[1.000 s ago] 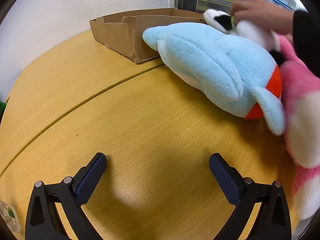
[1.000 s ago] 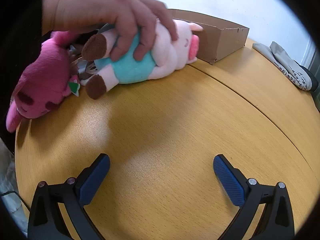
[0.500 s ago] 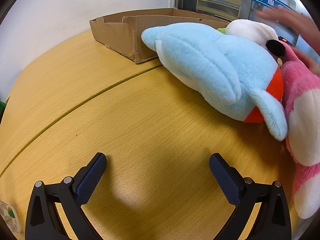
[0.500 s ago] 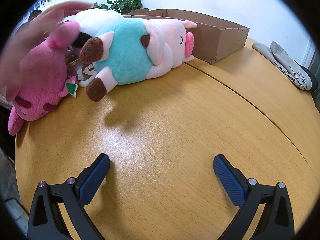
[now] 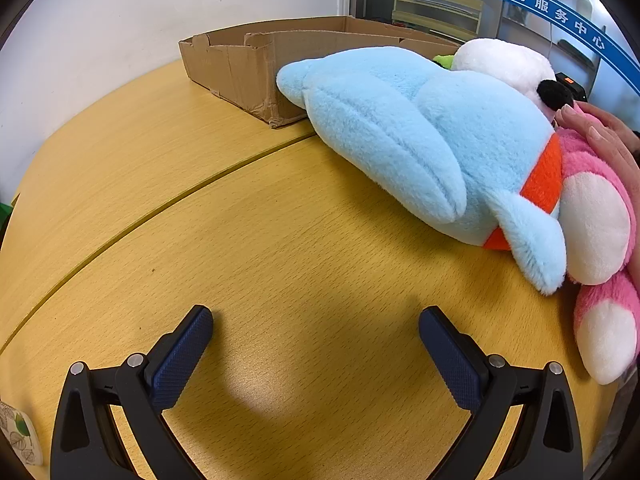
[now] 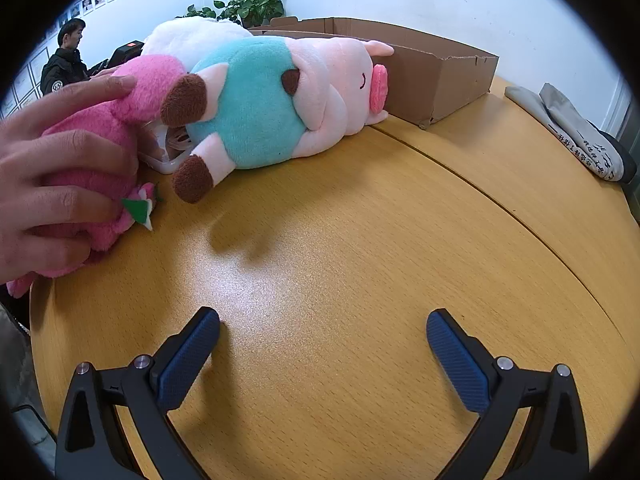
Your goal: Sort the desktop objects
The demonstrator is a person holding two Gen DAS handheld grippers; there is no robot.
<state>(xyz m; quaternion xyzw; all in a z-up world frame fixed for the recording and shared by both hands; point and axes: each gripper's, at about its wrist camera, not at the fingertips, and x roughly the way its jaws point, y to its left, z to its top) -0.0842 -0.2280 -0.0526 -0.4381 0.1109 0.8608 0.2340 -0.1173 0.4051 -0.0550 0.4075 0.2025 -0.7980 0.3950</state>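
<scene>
**Hand shifts from pig to pink plush; sorting not begun**

A bare hand [image 6: 52,184] that gripped the pig plush [image 6: 280,104] 1 s ago now presses the pink plush [image 6: 100,148] near the tabletop's [image 6: 360,248] left edge. Setup seems ongoing. Both claws, left [image 5: 316,344] and right [image 6: 322,344], stay spread and empty. The blue plush [image 5: 420,140] lies against the cardboard box [image 5: 248,64].

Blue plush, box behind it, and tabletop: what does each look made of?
Blue plush: soft synthetic pile, matte and fuzzy, fibres standing at the edges. Box: corrugated cardboard, raw brown, with torn, creased rims. Tabletop: probably wood-grain laminate rather than solid wood, given its uniform printed-looking grain and soft sheen.
</scene>
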